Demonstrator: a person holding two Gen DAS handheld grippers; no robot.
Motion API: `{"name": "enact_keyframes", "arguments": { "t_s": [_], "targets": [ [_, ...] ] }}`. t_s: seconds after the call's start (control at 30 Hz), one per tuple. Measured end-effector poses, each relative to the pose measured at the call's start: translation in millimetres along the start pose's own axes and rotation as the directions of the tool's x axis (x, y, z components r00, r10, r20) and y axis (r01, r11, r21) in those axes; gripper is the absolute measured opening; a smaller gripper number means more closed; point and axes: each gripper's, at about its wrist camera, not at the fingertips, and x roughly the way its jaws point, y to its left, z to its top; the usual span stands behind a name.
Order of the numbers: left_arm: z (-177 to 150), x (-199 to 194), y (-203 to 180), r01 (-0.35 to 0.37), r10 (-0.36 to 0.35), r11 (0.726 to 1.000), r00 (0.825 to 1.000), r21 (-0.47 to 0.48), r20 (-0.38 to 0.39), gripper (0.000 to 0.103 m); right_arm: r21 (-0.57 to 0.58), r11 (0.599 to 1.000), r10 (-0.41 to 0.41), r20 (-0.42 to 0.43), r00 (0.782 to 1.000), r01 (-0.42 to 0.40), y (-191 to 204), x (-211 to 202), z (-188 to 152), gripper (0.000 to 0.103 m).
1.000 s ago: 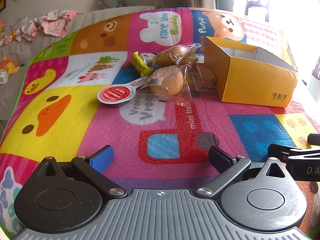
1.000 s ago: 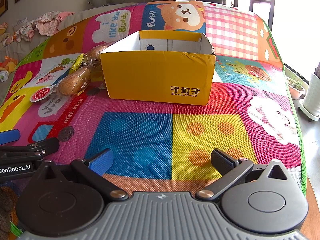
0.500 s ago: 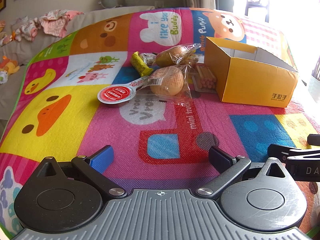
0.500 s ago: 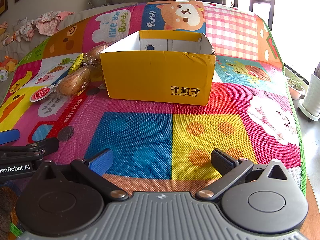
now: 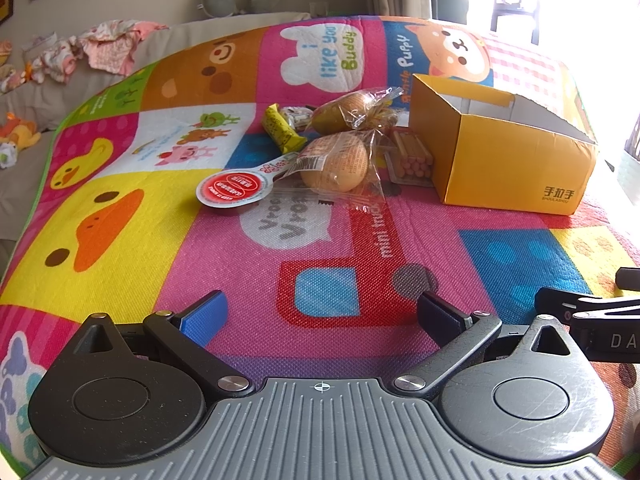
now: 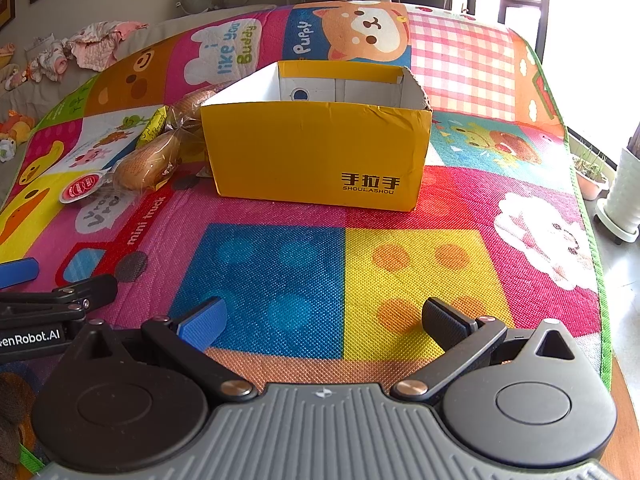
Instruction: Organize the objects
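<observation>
Nothing has changed vs. the frames a sec ago: both grippers sit in the same spots, no item has shifted. So the task hasn't started, by my read; everything's still to be sorted.

Left wrist view, left to right. Red-lidded cup (image 5: 231,191) sits left of centre on the play mat (image 5: 120,208), its foil tab tucked under the near bun. Yellow-green snack bar (image 5: 280,133) lies just behind it, w/ a small candy wrapper (image 5: 297,115) beside. Two bagged buns: near bun (image 5: 335,163) mid-frame, far bun (image 5: 347,111) right behind, wrappers touching. Biscuit stick pack (image 5: 412,156) lies flat against the left wall of the yellow box (image 5: 508,168), upper right. Box is open-topped and looks empty from what shows.

Left gripper (image 5: 320,312), bottom of frame: jaws wide, nothing between, low over the mat and well short of the snack pile. The other tool's side pokes in at lower right edge.

Right wrist view: same pile at mid-left, box (image 6: 316,156) dead centre, front wall facing the camera. Right gripper (image 6: 322,318): jaws wide, holding nothing, aimed straight at the box.

Likely first move: left tool goes fwd for the cup or the near bun, those being closest. Crinkly bun wrap may slip if pinched by the film only.
</observation>
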Motion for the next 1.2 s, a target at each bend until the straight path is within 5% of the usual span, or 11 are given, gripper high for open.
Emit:
{"name": "enact_keyframes", "arguments": {
  "t_s": [0.2,0.33,0.5,0.6,0.7,0.8,0.87,0.93,0.97,1.03,1.2],
  "targets": [
    [1,-1,1,0.002,-0.002,1.000,1.000,-0.008,-0.001,0.103,-0.006,1.000,-0.002,-0.023,1.000,0.002,2,1,3,0.103],
    [0,-5,2,-0.005,0.005,1.000,1.000,-0.013,-0.013,0.102,-0.003,1.000,-0.007,-0.145,0.989,0.006,2,8,21,0.103],
    [14,-19,17,0.133,-0.137,0.990,0.985,-0.053,-0.100,0.102,-0.022,0.999,0.021,-0.280,0.960,-0.028,-3,16,38,0.103],
    [39,-43,27,0.138,-0.152,0.986,0.978,-0.098,-0.146,0.102,-0.024,0.999,0.025,-0.371,0.928,-0.036,-2,18,45,0.103],
    [75,-72,48,0.214,-0.254,0.948,0.954,-0.237,-0.156,0.102,0.016,0.997,0.071,-0.518,0.852,-0.073,-7,17,60,0.102],
    [114,-107,60,0.256,-0.289,0.937,0.950,-0.238,-0.116,0.102,0.212,0.976,0.140,-0.430,0.892,-0.051,-38,-22,94,0.096],
    [134,-118,66,0.247,-0.277,0.943,0.954,-0.221,-0.115,0.102,0.248,0.969,0.089,-0.317,0.944,-0.008,-54,-47,125,0.096],
    [146,-116,72,0.228,-0.265,0.945,0.954,-0.235,-0.138,0.102,0.180,0.982,-0.011,-0.241,0.971,0.056,-59,-49,153,0.095],
    [148,-112,72,0.203,-0.244,0.949,0.957,-0.241,-0.156,0.102,0.155,0.985,-0.045,-0.220,0.975,0.080,-61,-42,163,0.092],
    [150,-99,73,0.148,-0.199,0.954,0.963,-0.261,-0.180,0.102,0.134,0.987,-0.061,-0.227,0.972,0.093,-70,-10,180,0.061],
    [166,-90,66,-0.020,-0.065,0.938,0.970,-0.345,-0.233,0.102,0.104,0.993,-0.014,-0.358,0.934,0.054,-79,86,178,0.008]
  ]
}}
